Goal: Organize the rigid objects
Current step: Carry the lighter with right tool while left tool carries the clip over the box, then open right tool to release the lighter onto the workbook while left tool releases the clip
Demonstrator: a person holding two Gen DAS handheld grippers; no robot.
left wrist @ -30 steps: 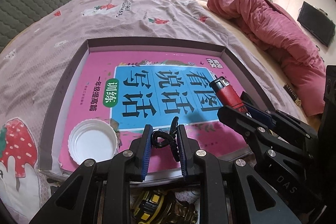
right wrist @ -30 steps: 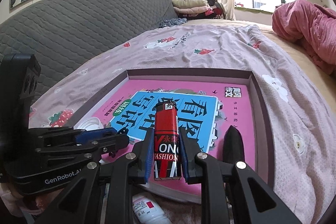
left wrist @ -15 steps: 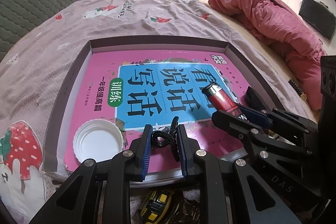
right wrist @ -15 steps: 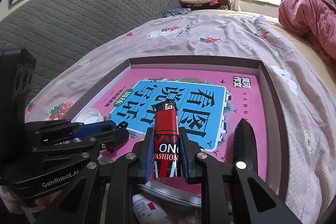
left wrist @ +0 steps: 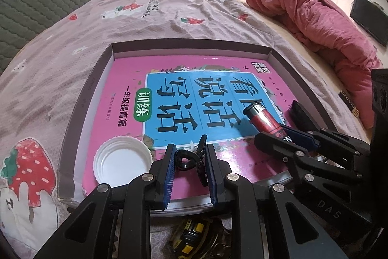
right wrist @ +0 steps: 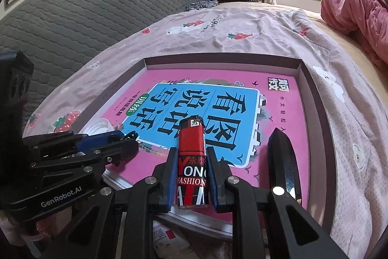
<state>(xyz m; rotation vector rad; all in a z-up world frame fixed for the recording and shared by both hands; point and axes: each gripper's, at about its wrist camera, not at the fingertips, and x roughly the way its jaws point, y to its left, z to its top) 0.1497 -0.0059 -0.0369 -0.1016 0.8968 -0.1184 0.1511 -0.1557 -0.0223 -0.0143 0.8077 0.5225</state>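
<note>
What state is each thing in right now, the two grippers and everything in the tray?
Left gripper: shut on the black hair claw clip.
Right gripper: shut on the red lighter, held above the book.
Pink book: lying flat in the tray, cover up.
Shallow tray: open, on the bedspread.
White lid: resting hollow side up on the book.
Black pointed object: lying flat on the book.

My red lighter (right wrist: 192, 162) reads "FASHION"; the pink book (left wrist: 194, 101) under it says 看图说话写话, 训练; my left gripper's (right wrist: 116, 145) body carries "GenRobot.AI"
</note>
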